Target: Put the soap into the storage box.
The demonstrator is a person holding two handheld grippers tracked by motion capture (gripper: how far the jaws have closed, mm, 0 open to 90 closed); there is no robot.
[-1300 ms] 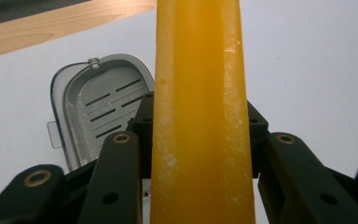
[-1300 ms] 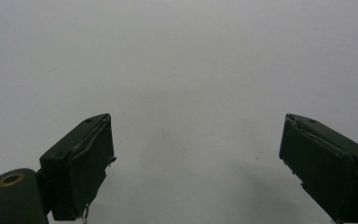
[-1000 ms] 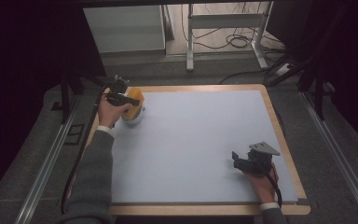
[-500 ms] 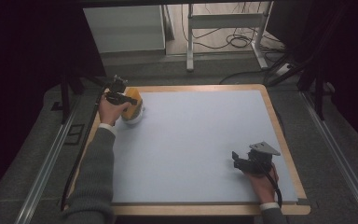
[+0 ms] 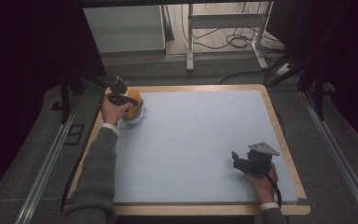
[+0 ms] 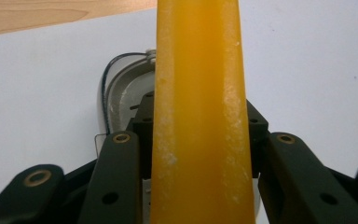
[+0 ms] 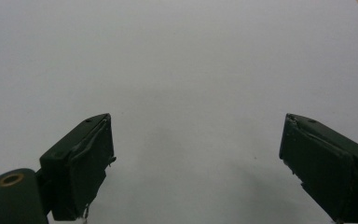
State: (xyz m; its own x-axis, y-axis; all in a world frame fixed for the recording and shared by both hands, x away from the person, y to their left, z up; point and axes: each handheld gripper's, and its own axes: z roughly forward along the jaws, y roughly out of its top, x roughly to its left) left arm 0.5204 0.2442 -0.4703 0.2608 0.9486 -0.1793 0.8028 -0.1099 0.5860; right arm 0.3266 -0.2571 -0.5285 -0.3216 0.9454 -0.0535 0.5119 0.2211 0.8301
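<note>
Left gripper (image 5: pixel 129 100) clamped on an orange block (image 6: pixel 200 116), held upright between its jaws, a white bowl (image 6: pixel 121 98) just beyond and under it. Right gripper (image 7: pixel 196 154) jaws spread wide, nothing between them, blue mat (image 7: pixel 191 56) ahead.

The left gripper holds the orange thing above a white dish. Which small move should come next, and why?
Probably lower it a little more. The left gripper is shut on the orange plastic bar, right over the shallow white dish on the pale blue mat. I cannot tell whether bar and dish touch.
</note>
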